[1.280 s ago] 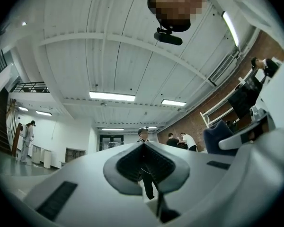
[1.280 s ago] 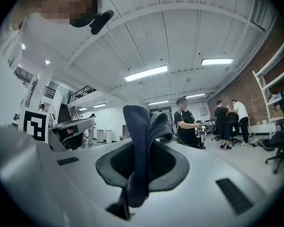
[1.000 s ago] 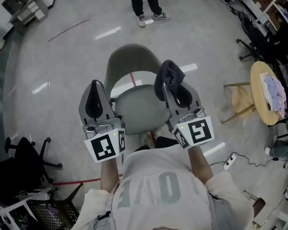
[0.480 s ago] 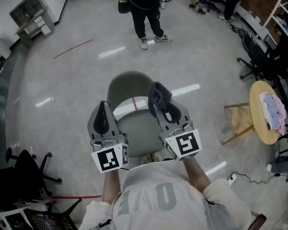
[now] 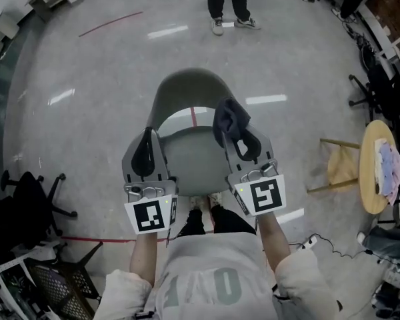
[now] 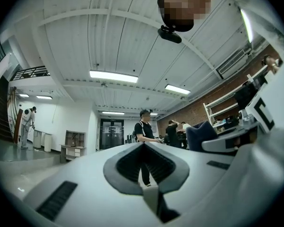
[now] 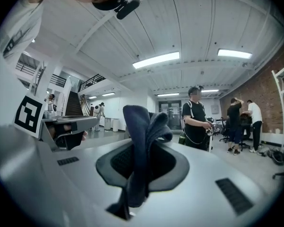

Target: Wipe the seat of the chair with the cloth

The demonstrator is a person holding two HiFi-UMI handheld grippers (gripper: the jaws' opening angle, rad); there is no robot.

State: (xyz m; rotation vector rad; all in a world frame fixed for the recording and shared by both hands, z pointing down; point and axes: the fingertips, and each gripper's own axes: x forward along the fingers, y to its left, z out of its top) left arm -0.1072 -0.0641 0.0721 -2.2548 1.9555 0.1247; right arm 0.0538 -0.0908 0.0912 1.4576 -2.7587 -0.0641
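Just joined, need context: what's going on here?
A person stands over a chair with a tool in each hand. The right hand-held gripper is shut on a dark cloth. The left hand-held gripper is shut and empty. Both point upward, and the cloth is off the seat, so wiping is not under way.

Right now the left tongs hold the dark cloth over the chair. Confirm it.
Not so: the right tongs hold the cloth, as the right gripper view shows. It is held over the chair, as stated.
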